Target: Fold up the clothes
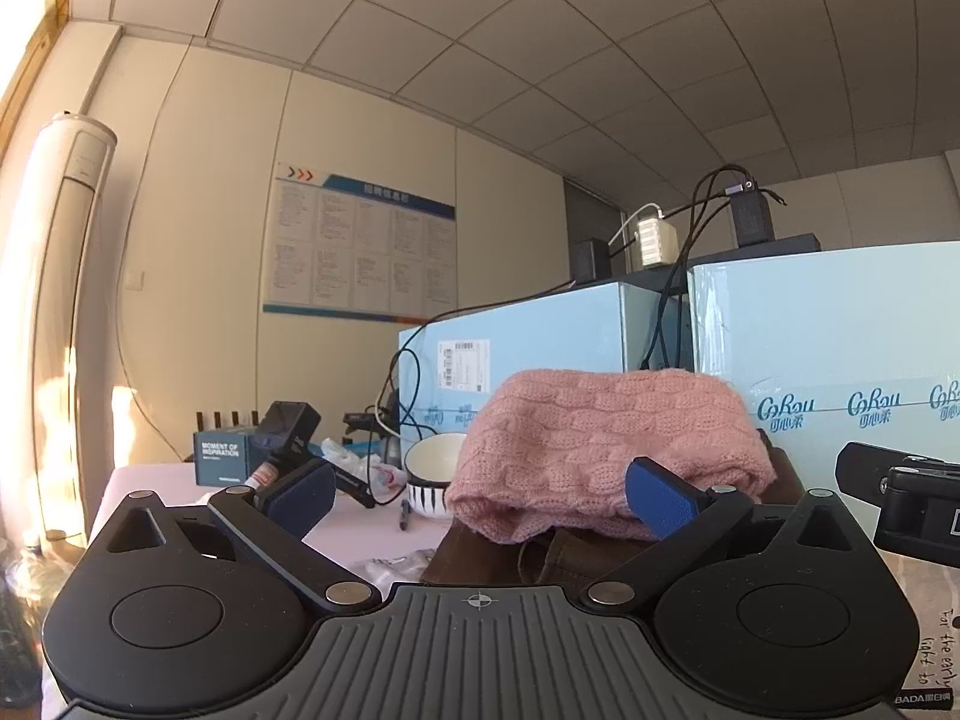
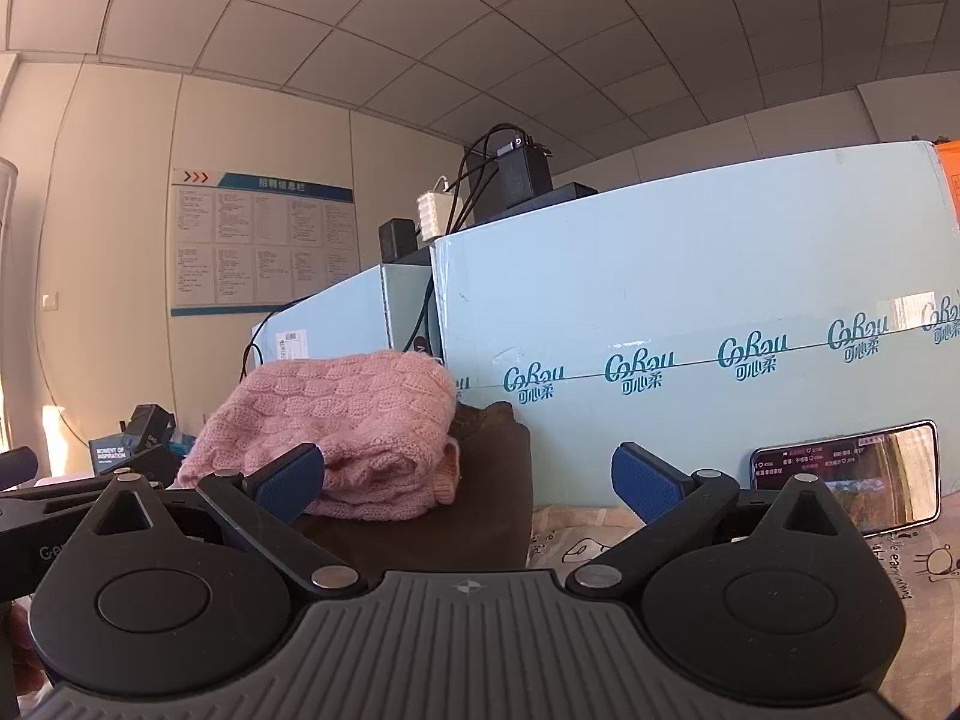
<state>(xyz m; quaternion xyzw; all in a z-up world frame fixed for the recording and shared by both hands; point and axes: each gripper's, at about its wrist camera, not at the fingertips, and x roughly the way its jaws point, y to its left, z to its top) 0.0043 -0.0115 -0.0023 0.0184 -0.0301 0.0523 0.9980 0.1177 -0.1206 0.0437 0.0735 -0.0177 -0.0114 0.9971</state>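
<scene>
My left gripper [image 1: 480, 495] and right gripper [image 2: 468, 480] stood wide, empty | pink sweater [image 1: 606, 450] lay folded on brown garment [image 2: 486, 480], frame centre | risk: snagging knit would undo folds

Folded pink cable-knit sweater [image 1: 606, 450] atop folded brown garment [image 2: 480, 498] — stacked.

Warm sunlight fr. left, fisheye-warped edges
</scene>
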